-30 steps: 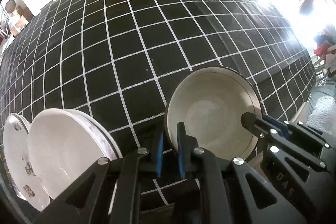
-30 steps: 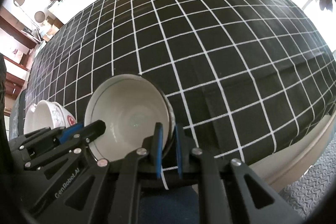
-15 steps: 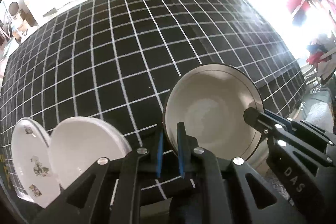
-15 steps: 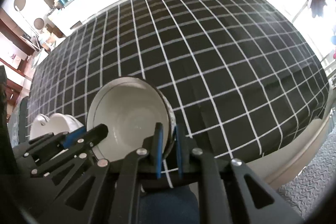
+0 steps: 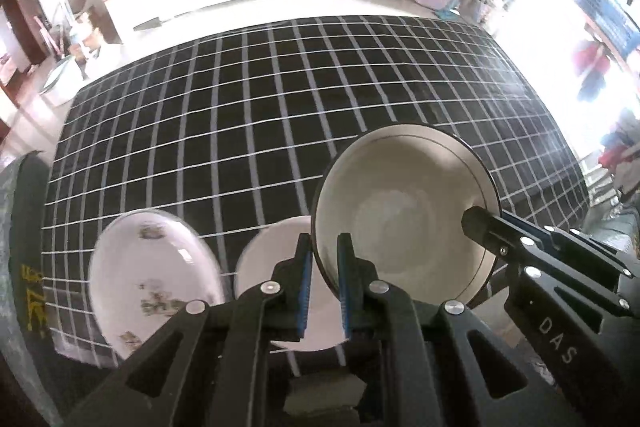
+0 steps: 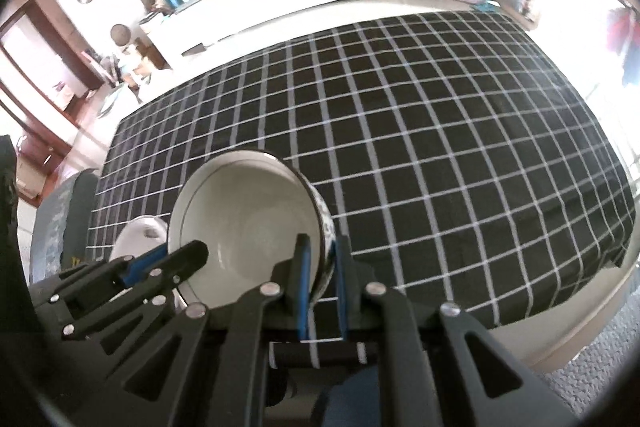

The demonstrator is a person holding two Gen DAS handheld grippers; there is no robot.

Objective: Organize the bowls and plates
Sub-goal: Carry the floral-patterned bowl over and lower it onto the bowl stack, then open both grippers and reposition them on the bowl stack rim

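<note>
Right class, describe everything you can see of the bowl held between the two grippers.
The round grey-white glazed bowl with a dark rim line looks ceramic, and blue patterning shows on its outer wall in the right wrist view. It appears lifted above the black checked tablecloth, tilted. The left gripper and right gripper each pinch its rim on opposite sides.

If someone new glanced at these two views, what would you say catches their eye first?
The big pale bowl with a dark rim, pinched on opposite edges by the left gripper and right gripper. Behind it the black checked tablecloth fills both views. Left of the bowl lie a flowered plate and a plain white one.
</note>
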